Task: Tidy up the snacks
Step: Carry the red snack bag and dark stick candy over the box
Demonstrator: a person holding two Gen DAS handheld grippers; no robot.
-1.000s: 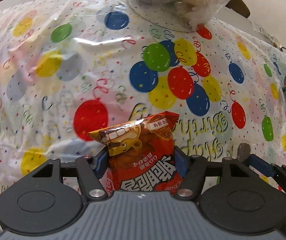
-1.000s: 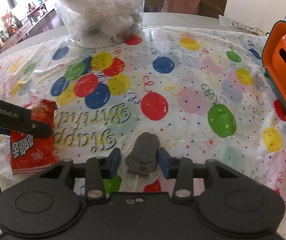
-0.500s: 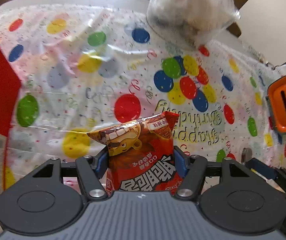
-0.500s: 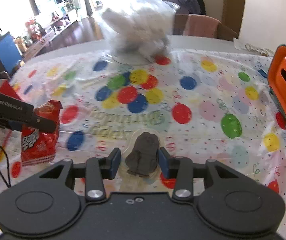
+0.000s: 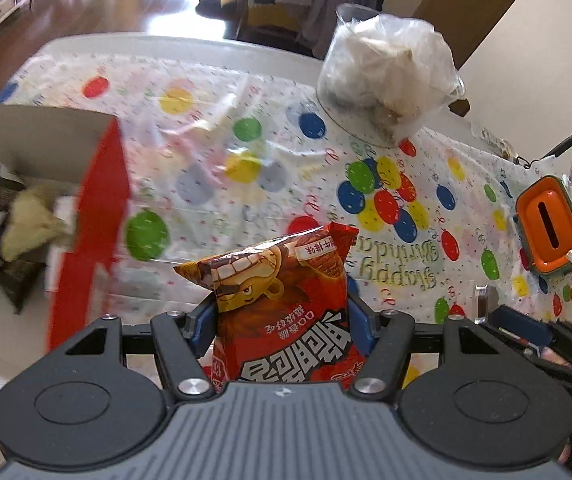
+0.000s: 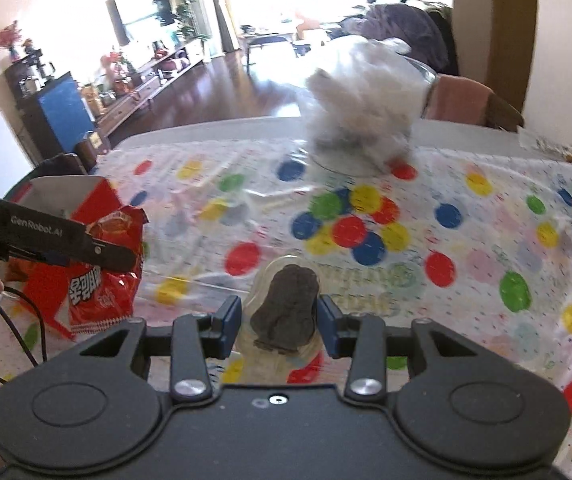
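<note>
Sitting between left tool [image 5: 281, 316] pads: red snack bag [image 5: 286, 304].

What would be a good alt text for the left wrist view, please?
The left gripper holds a red snack bag above a balloon-print tablecloth. An open red box with snacks inside is at left, an orange container at right.

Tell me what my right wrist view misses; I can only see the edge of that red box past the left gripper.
Observer: The red box is open, with several snack packets lying inside.
Operator: Report the orange container.
Observer: The orange container has one narrow slot in its top.
Operator: Describe the red snack bag's front.
Observer: The red snack bag, clamped in the left gripper, shows a grinning cartoon face.
</note>
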